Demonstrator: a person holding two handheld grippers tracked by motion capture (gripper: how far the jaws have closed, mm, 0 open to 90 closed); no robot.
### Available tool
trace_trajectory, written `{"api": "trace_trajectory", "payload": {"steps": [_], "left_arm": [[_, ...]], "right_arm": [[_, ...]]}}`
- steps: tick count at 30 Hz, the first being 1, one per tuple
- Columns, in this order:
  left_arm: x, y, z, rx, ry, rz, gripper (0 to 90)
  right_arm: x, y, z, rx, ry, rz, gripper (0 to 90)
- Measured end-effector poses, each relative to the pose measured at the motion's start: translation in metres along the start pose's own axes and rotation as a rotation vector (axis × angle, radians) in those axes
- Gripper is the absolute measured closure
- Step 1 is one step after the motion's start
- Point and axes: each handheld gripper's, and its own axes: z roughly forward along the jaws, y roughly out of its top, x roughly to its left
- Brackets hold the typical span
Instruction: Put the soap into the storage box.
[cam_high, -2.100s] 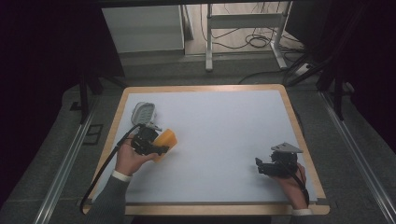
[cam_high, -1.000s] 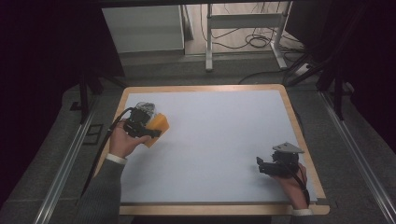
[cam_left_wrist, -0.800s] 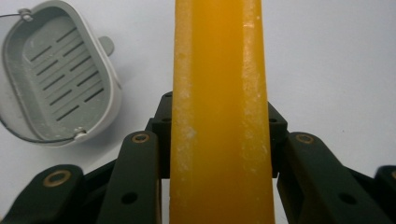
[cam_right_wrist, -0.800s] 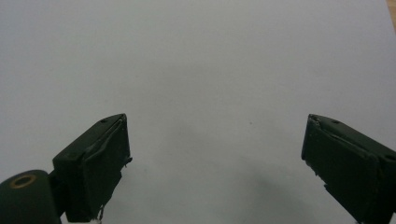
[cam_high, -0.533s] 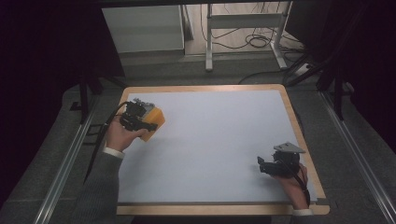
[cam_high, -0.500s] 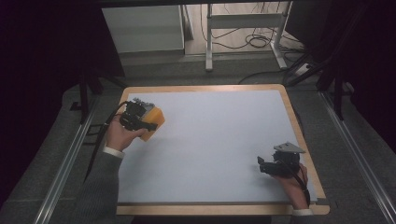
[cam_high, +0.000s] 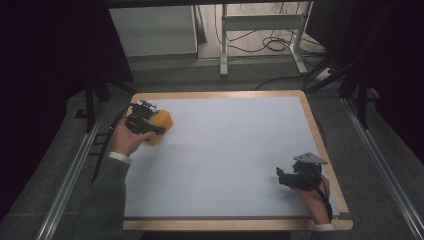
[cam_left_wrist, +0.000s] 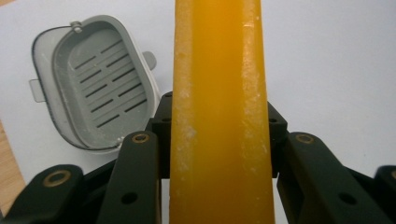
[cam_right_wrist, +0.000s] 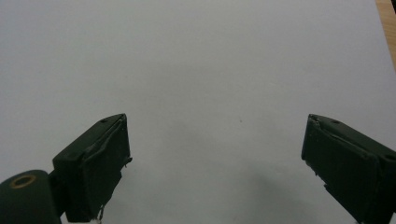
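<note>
The left gripper (cam_high: 150, 131) is clamped on an orange bar of soap (cam_left_wrist: 219, 112), which stands edge-on between its black jaws and runs up the middle of the left gripper view. In the high view that soap (cam_high: 161, 126) sits at about ten o'clock on the white table (cam_high: 235, 150), held in the person's left hand (cam_high: 125, 142). A grey slotted soap dish (cam_left_wrist: 95, 100) lies on the table at about ten o'clock from the soap in the left gripper view, near it but apart.

The right gripper (cam_high: 287, 179) rests at about four o'clock on the table, its jaws spread wide with nothing between them but bare white surface.

Judging from here, the soap looks slick and narrow in the grip; a tilt or a loosened squeeze could let it slide out. Lowered off-centre, it could catch the dish rim and tip or push the light dish away.
</note>
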Motion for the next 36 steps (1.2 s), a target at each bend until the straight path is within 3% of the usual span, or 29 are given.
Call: {"api": "trace_trajectory", "payload": {"steps": [1, 13, 15, 20, 36], "left_arm": [[0.003, 0.002, 0.001, -0.002, -0.004, -0.016, 61.0], [0.018, 0.009, 0.000, -0.001, 0.020, -0.048, 61.0], [0.025, 0.012, 0.002, -0.005, 0.022, -0.076, 61.0], [0.033, 0.017, 0.008, 0.021, 0.026, -0.094, 61.0], [0.054, 0.030, 0.027, 0.024, 0.022, -0.172, 60.9]], "right_arm": [[0.000, -0.001, 0.001, 0.006, 0.000, 0.002, 7.9], [0.000, 0.000, 0.001, 0.003, -0.006, 0.005, 7.9], [0.000, 0.000, 0.001, 0.002, -0.006, 0.002, 7.9], [-0.001, 0.000, 0.000, 0.001, -0.009, 0.006, 7.9], [-0.002, 0.000, -0.001, 0.001, -0.016, 0.009, 7.9]]}}
